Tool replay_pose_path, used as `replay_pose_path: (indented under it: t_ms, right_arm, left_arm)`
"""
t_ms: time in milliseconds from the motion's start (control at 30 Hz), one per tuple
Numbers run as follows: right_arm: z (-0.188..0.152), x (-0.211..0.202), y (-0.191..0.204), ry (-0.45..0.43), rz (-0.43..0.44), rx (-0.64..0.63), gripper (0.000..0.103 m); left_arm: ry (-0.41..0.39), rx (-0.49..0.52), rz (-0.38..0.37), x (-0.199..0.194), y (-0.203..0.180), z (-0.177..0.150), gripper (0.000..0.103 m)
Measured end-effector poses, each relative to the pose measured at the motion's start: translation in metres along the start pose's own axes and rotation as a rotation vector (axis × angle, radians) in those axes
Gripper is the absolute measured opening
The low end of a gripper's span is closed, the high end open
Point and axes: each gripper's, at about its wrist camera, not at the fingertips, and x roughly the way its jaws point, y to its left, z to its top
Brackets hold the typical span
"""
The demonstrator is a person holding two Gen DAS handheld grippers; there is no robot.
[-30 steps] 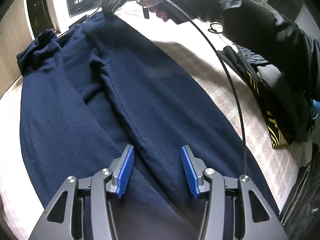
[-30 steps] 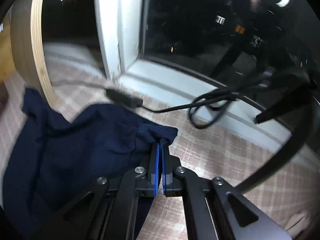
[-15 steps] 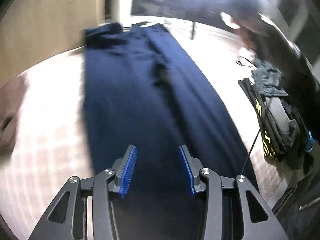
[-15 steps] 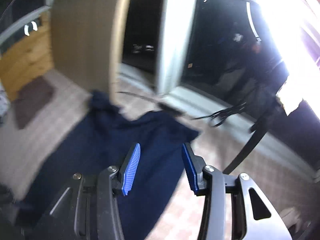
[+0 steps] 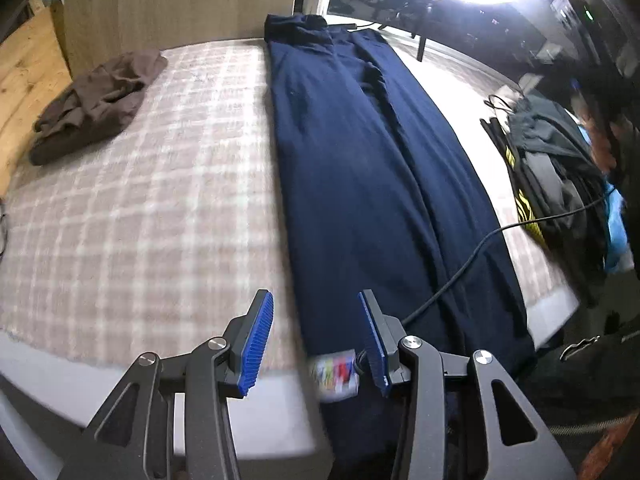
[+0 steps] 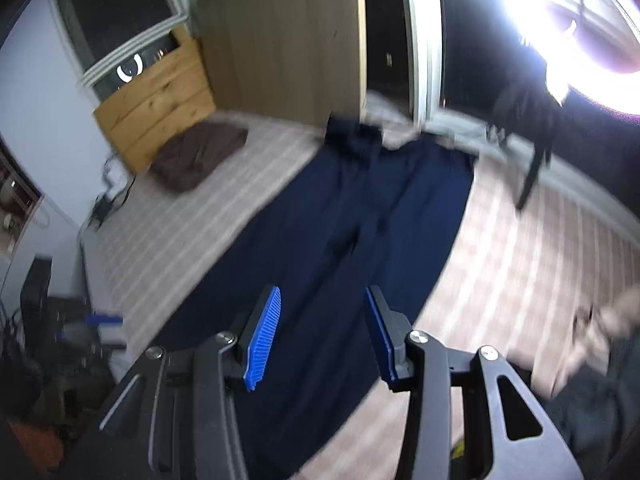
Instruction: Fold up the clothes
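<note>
So both my grippers are up off the bed right now and neither has anything in it. The left gripper (image 5: 316,340), black frame with ribbed blue pads, has its jaws partway apart and nothing between them; through the gap I see the near edge of the long navy blue trousers (image 5: 360,152) and a small white label with coloured print (image 5: 334,372) at that near end. The right gripper (image 6: 322,334) is the same deal: jaws partly open, empty, hanging over the middle of the trousers (image 6: 360,248).

The trousers are laid out flat and lengthwise on the beige-and-white checked bedspread (image 5: 140,200), stretching from the near edge of the bed to the far end, where the cloth bunches up a bit beside the light wooden panel (image 5: 180,0). The near end hangs over the mattress edge. A thin black cable (image 5: 472,252) runs across the right side of them and down toward my left gripper.

Other stuff on the bed: a crumpled brown garment (image 5: 96,100) in the far left corner, well apart from the trousers, and a heap of dark clothes with yellow print (image 5: 552,168) on the right side. The right wrist view is pretty motion-blurred, so details there are mushy.
</note>
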Motion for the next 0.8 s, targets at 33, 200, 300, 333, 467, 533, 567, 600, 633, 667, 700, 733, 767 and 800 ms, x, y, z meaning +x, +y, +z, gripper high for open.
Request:
replay_pose_path:
  t_ms: [33,200,300,333,467,533,567,600,633,667,700,733,767,800]
  right_arm:
    - [-0.016,-0.015,0.002,-0.002,0.001,0.026,0.043]
    - [-0.092,-0.081,0.004,-0.040,-0.045,0.180,0.043]
    - [-0.147,-0.069,0.022,0.046,-0.073,0.212,0.043]
    - [-0.167,-0.057,0.030,0.086,-0.072,0.218,0.043]
    - [-0.235,-0.021,0.068,0.190,-0.134,0.156,0.043]
    - [-0.256,-0.013,0.079,0.191,-0.130,0.172,0.043]
    - [-0.263,-0.011,0.084,0.182,-0.112,0.177,0.043]
    - [-0.268,-0.008,0.092,0.173,-0.107,0.157,0.043]
    - [-0.272,-0.005,0.098,0.175,-0.120,0.128,0.043]
    - [-0.275,-0.002,0.105,0.180,-0.140,0.093,0.043]
    - [-0.276,0.000,0.110,0.179,-0.144,0.076,0.043]
    - [-0.277,0.000,0.115,0.176,-0.144,0.061,0.043]
    - [-0.278,0.001,0.120,0.174,-0.145,0.046,0.043]
    - [-0.277,0.000,0.123,0.166,-0.123,0.048,0.043]
  left_arm:
    - [-0.003,-0.010,0.018,-0.009,0.005,-0.009,0.041]
    - [0.020,-0.019,0.005,-0.033,0.009,-0.048,0.041]
    - [0.042,0.142,-0.076,-0.016,-0.045,-0.061,0.041]
    - [0.050,0.187,-0.095,-0.009,-0.061,-0.064,0.041]
    - [0.089,0.309,-0.177,0.016,-0.117,-0.080,0.041]
    - [0.100,0.352,-0.206,0.026,-0.138,-0.086,0.041]
    - [0.099,0.378,-0.191,0.030,-0.143,-0.089,0.042]
    - [0.100,0.412,-0.159,0.034,-0.147,-0.094,0.041]
    - [0.100,0.445,-0.126,0.037,-0.151,-0.098,0.041]
    - [0.105,0.469,-0.098,0.039,-0.151,-0.105,0.041]
    - [0.113,0.475,-0.080,0.038,-0.146,-0.110,0.041]
    - [0.121,0.473,-0.070,0.037,-0.140,-0.114,0.041]
    - [0.125,0.472,-0.058,0.035,-0.133,-0.118,0.042]
    - [0.126,0.471,-0.043,0.034,-0.126,-0.121,0.042]
